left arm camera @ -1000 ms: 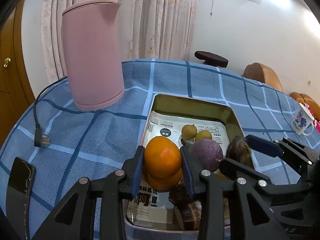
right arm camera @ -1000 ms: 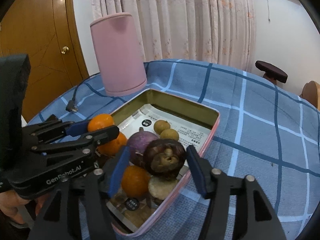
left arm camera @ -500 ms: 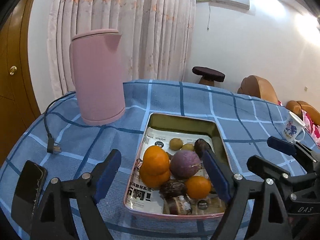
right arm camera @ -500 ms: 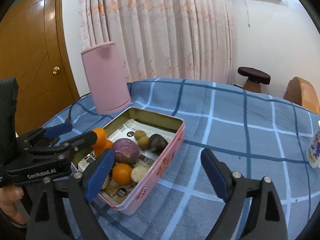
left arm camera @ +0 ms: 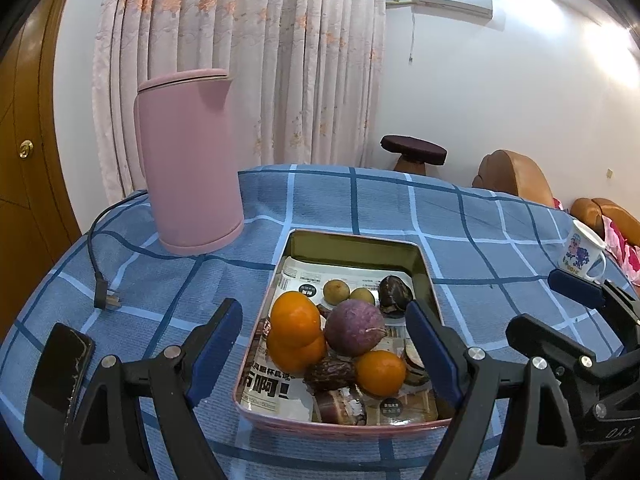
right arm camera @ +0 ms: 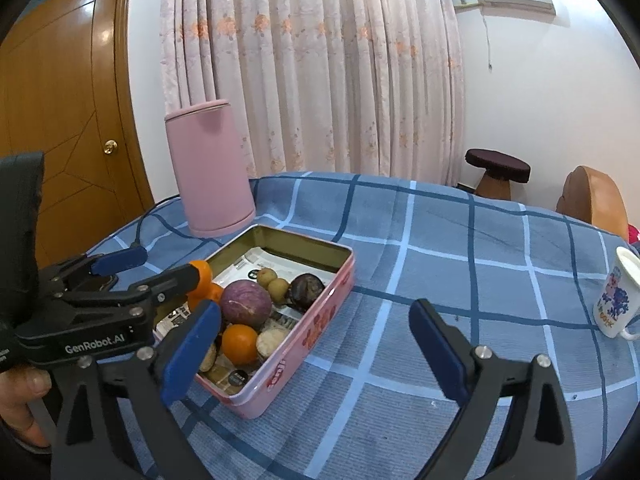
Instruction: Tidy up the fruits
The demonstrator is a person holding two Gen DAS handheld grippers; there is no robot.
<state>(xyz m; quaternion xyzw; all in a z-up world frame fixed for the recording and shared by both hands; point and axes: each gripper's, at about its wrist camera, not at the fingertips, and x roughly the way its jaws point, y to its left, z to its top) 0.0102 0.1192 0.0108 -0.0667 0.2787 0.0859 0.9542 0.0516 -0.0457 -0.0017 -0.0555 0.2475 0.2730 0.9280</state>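
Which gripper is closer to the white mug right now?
Right. The right gripper sits between tin and white mug; the left gripper faces the tin, farther away.

Fruits (left arm camera: pixel 352 332) in tin (left arm camera: pixel 426 276), kettle (left arm camera: pixel 190 160) behind, mug (right arm camera: pixel 618 300) right.

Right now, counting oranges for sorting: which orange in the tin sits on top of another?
The left-side orange; it rests on a second orange, unlike the lone one.

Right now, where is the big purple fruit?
In both views the purple fruit lies mid-tin, with the stacked oranges on its left.
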